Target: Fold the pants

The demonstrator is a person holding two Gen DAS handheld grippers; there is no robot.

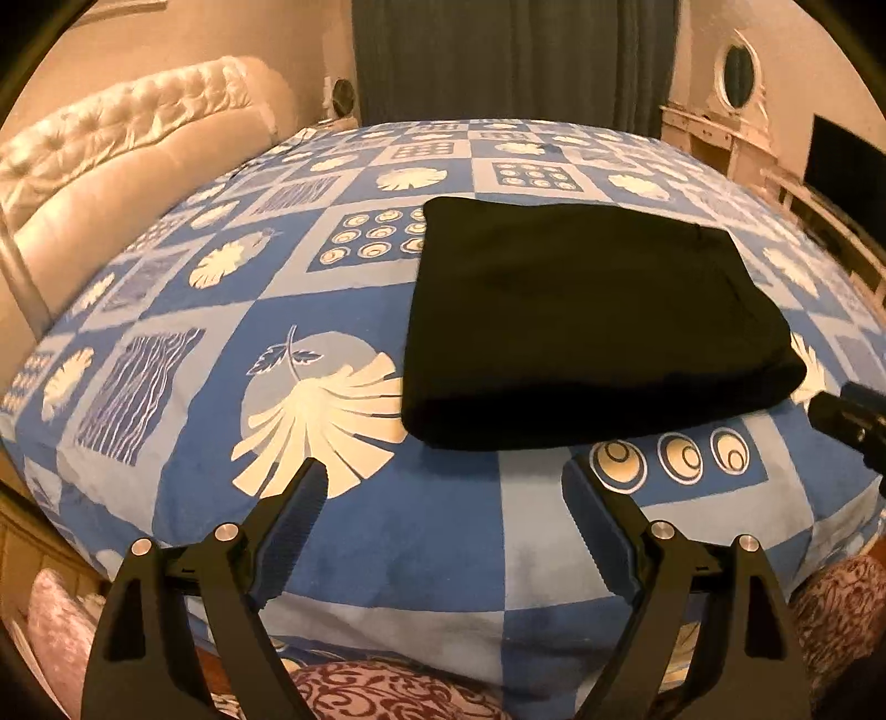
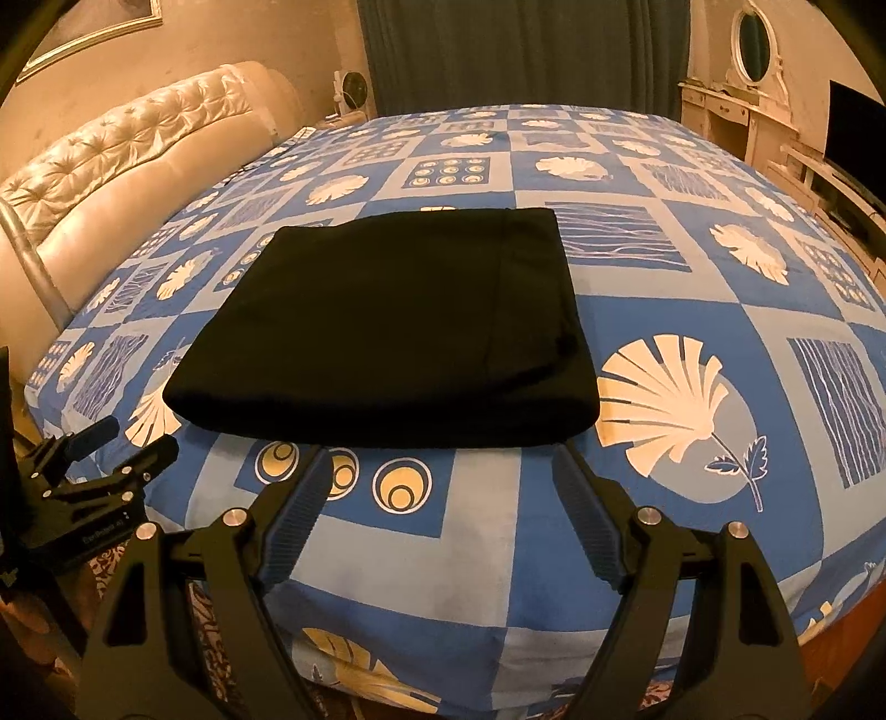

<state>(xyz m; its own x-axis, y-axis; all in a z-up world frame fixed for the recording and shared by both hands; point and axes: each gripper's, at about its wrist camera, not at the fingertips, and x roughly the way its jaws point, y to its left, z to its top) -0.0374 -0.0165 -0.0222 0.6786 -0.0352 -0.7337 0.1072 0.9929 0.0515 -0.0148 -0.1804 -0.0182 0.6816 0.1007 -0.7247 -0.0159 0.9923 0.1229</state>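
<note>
- Bed (image 2: 637, 354), one, under a blue-and-white patchwork cover printed with leaves, rings and wavy lines; it is the largest thing in both views and its near edge curves down just under the tools.
- Padded cream headboard (image 2: 127, 160), one, along the bed's left side as seen from the foot edge.
- Dark curtain (image 2: 526, 50), one, behind the bed's far edge; a pale dresser with one oval mirror (image 2: 754, 39) stands past the far right corner of the bed.
- Pants (image 2: 387, 327), one pair, black, folded into a flat, squarish stack lying on the bed near the foot edge, its thick folded edge towards the tools.
- Bare cover lies open on every side of the pants: a wide stretch to their right and behind, a narrower strip between them and the bed's near edge.
- Left tool (image 1: 443, 476), one, hovers over that near strip just short of the pants, jaws spread wide, nothing between them.
- Right tool (image 2: 443, 462), one, jaws also wide apart and empty, tips just at the pants' near edge; whether they touch the cloth I cannot tell.
- The two tools sit side by side, near each other.
</note>
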